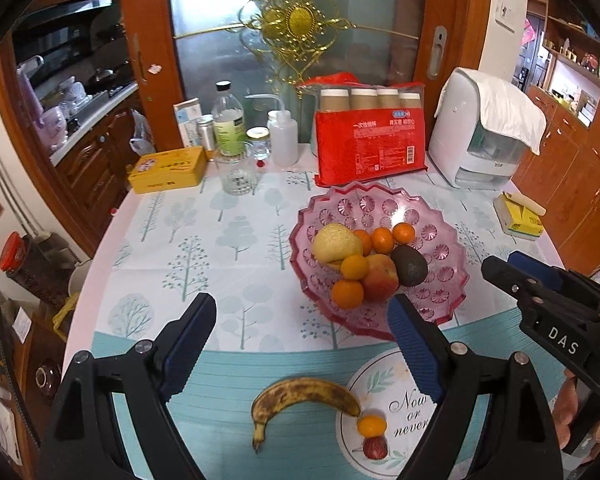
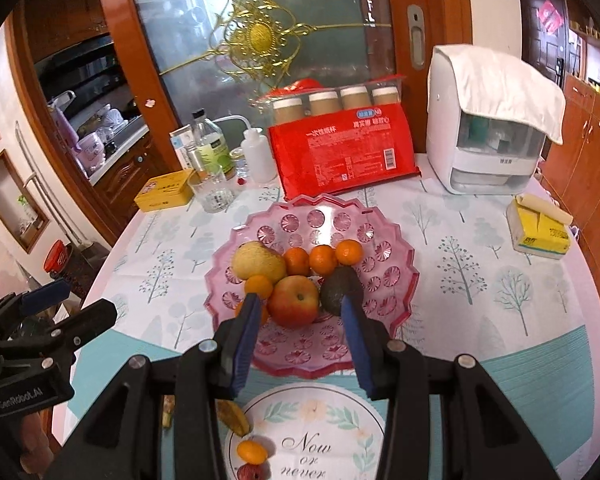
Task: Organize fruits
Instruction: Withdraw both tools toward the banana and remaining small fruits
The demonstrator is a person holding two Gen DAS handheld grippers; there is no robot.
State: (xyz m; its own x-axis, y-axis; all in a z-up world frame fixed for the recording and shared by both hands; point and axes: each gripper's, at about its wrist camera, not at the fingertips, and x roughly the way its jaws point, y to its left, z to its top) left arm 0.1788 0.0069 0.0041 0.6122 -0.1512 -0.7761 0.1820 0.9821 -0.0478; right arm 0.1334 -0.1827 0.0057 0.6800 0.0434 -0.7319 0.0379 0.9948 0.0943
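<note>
My left gripper (image 1: 302,344) is wide open, my right gripper (image 2: 300,340) narrower; both empty. Risk: the banana (image 1: 300,398) rolls the kumquat (image 1: 371,426) off when lifted.

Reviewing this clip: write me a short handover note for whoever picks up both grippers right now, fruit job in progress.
Left gripper: open, empty, above the table near the banana.
Right gripper: jaws narrower, nothing between them, in front of the pink bowl.
Done: the bowl holds a pear, an apple, an avocado and several small oranges.
Left: the banana, one small orange fruit and one small red fruit lie on the tablecloth by the near edge, outside the bowl.
</note>
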